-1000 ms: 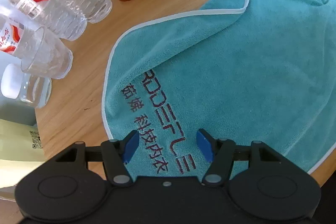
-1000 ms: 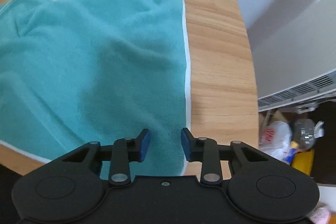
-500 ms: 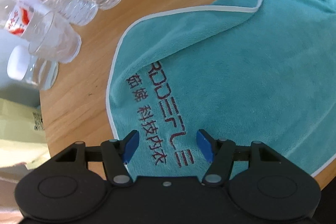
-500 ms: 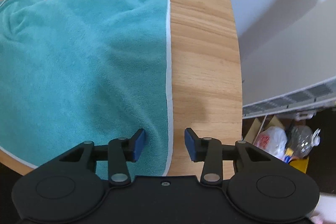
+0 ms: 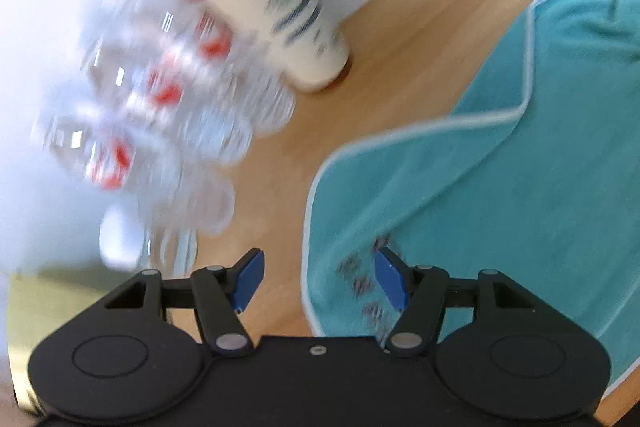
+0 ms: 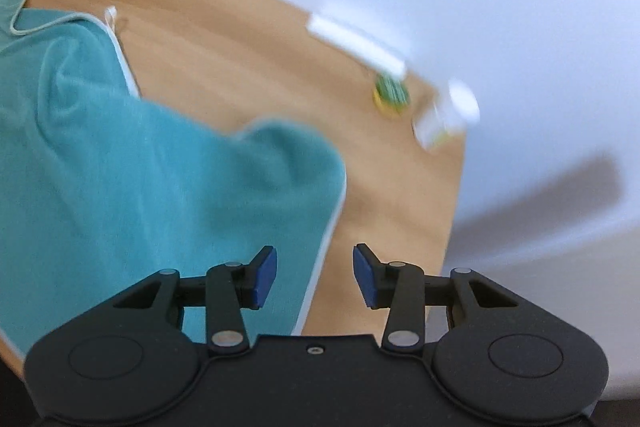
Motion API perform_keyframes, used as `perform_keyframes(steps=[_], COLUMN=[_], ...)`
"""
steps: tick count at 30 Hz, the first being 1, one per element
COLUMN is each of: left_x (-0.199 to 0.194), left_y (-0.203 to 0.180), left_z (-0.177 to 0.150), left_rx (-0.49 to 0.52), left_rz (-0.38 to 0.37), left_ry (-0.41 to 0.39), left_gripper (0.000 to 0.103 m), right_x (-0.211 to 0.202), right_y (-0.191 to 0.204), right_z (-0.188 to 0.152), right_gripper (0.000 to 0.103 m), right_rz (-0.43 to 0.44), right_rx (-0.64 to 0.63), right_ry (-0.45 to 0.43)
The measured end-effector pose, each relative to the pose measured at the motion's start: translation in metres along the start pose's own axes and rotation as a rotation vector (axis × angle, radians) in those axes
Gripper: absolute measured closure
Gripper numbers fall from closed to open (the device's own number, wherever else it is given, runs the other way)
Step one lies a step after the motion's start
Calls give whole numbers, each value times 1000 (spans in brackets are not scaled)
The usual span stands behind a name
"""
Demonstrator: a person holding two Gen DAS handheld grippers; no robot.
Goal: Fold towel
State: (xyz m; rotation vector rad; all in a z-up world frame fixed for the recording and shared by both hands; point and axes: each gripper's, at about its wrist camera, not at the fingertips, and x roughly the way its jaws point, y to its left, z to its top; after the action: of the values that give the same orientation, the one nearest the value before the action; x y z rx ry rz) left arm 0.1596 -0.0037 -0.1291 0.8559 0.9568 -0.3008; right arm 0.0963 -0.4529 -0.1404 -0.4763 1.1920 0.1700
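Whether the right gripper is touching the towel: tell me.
Cannot tell. In the right wrist view the right gripper stands open over the towel edge, nothing pinched; motion blur hides any gap.

Left gripper: black two-finger frame with blue pads, pointed steeply downward. Jaws are held apart with a wide gap; nothing is pressed between the pads. One blue pad is seen on the left of the gap, the other on the right. No hand or sleeve is shown in the left wrist view.

Right gripper: same black frame and blue pads, pointed steeply downward. Jaws have just been opening and are parted, with nothing gripped. A blue pad is seen on each side of the gap. The holding hand is not shown.
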Motion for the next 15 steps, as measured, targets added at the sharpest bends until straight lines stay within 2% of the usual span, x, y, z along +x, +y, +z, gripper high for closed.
perform_keyframes(steps=[4, 7, 9, 12, 15], left_x=[1, 6, 8, 7, 7], left_y=[-24, -41, -54, -69, -74], left_z=[23, 36, 46, 47, 46], left_rx=[134, 216, 291, 366, 390], left_rz=[32, 41, 16, -12, -48], left_ry=[-75, -89, -90, -96, -102], left_gripper=[40, 40, 40, 40, 40], right_x=[26, 43, 56, 66, 73], right_y=[-11, -15, -10, -5, -2], right_z=[32, 48, 55, 58, 56], right_gripper=[57, 58, 58, 58, 58], right_rz=[16, 47, 41, 64, 115], right_rx=[-102, -172, -278, -330, -376], right_ry=[-34, -32, -30, -1, 21])
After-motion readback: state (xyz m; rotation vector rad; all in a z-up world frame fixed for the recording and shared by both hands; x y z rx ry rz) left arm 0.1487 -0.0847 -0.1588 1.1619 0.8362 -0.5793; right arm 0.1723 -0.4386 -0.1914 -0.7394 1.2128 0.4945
